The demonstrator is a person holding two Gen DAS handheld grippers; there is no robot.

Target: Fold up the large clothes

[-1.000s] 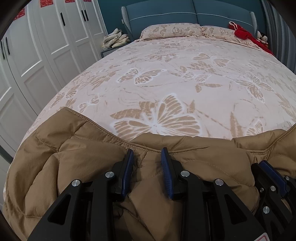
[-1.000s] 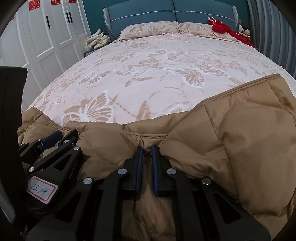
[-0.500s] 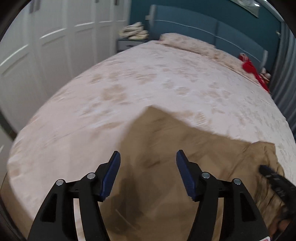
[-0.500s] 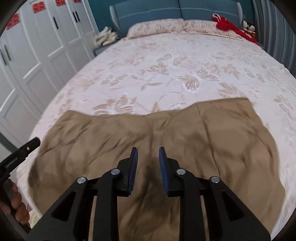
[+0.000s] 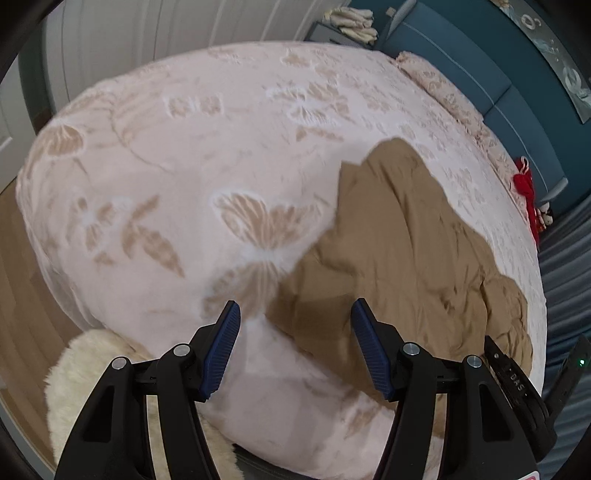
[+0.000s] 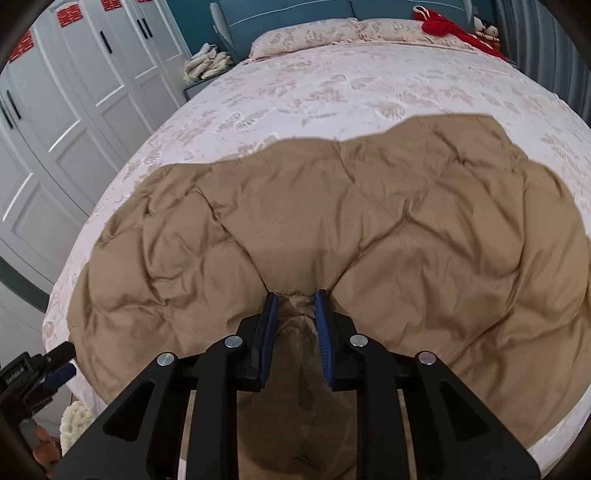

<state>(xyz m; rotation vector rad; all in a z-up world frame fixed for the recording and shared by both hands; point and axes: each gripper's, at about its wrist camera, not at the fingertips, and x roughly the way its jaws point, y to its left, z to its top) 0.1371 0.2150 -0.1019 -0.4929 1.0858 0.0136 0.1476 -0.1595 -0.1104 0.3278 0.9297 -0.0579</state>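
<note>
A large tan quilted coat (image 6: 351, 218) lies spread across the foot of the bed; in the left wrist view it (image 5: 399, 258) lies to the right. My right gripper (image 6: 295, 306) is shut on the coat's near edge, with tan fabric pinched between the blue pads (image 6: 269, 325). My left gripper (image 5: 295, 325) is open and empty, held above the bed's near left corner beside the coat's left end. The left gripper also shows at the lower left of the right wrist view (image 6: 40, 373).
The bed has a pink butterfly-print cover (image 5: 184, 155), pillows (image 6: 306, 35) and a teal headboard (image 6: 280, 11). A red item (image 6: 450, 27) lies at the far right. White wardrobes (image 6: 74, 110) stand left. A cream fluffy rug (image 5: 88, 369) lies below the bed corner.
My left gripper let go of the coat, opened wide and swung left off it. My right gripper rose and pulled back, still gripping the coat's edge. The coat now lies spread flat.
</note>
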